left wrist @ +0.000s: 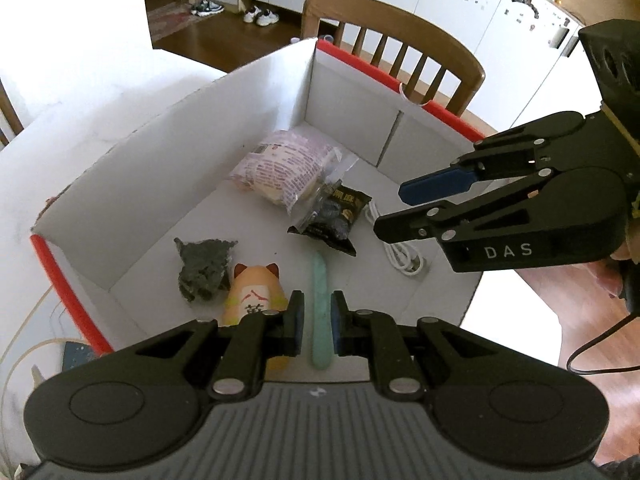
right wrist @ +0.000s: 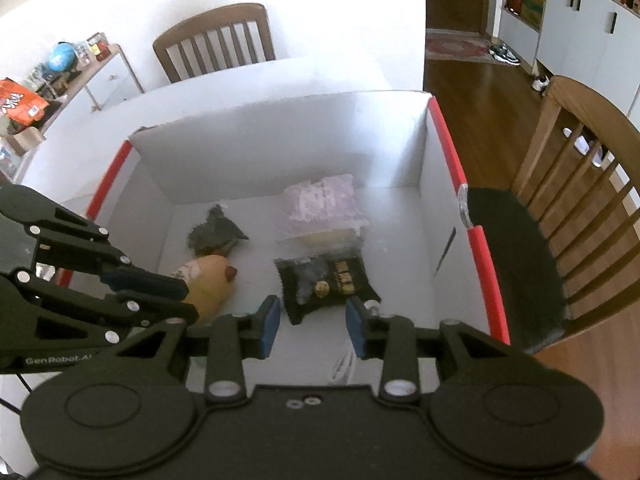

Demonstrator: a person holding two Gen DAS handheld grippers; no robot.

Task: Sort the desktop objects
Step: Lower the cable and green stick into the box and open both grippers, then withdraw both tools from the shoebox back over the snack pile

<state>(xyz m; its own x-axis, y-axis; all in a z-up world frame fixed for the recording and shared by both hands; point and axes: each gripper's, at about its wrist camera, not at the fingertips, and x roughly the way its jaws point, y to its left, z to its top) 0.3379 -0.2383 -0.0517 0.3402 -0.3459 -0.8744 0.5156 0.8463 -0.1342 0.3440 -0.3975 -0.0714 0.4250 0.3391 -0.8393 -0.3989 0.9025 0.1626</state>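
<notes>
Inside the white cardboard box (left wrist: 256, 96) with red-taped rims, lying on its floor: a mint-green stick-shaped object (left wrist: 320, 300), a cat-shaped figurine (left wrist: 256, 296) in orange and cream just to its left, a crumpled grey packet (left wrist: 204, 270) touching the figurine, a black snack pouch (left wrist: 334, 216) with gold print toward the middle, a pink-printed clear bag (left wrist: 284, 170) behind and overlapping the pouch, and a coiled white cable (left wrist: 400, 256) near the right wall. Box resting on a white table (left wrist: 80, 92); wooden chairs (left wrist: 400, 52) beyond it.

Left gripper (left wrist: 316, 322) poised above the green stick, jaws nearly closed with only a narrow gap, the stick seen through that gap down on the box floor, nothing gripped. Right gripper (right wrist: 312, 326) tilted down over the black pouch, blue pads (right wrist: 272, 326) parted partway, nothing between them, the pouch and cable lying below. Seen from the left wrist camera, held over the box's right side, well above the cable.
</notes>
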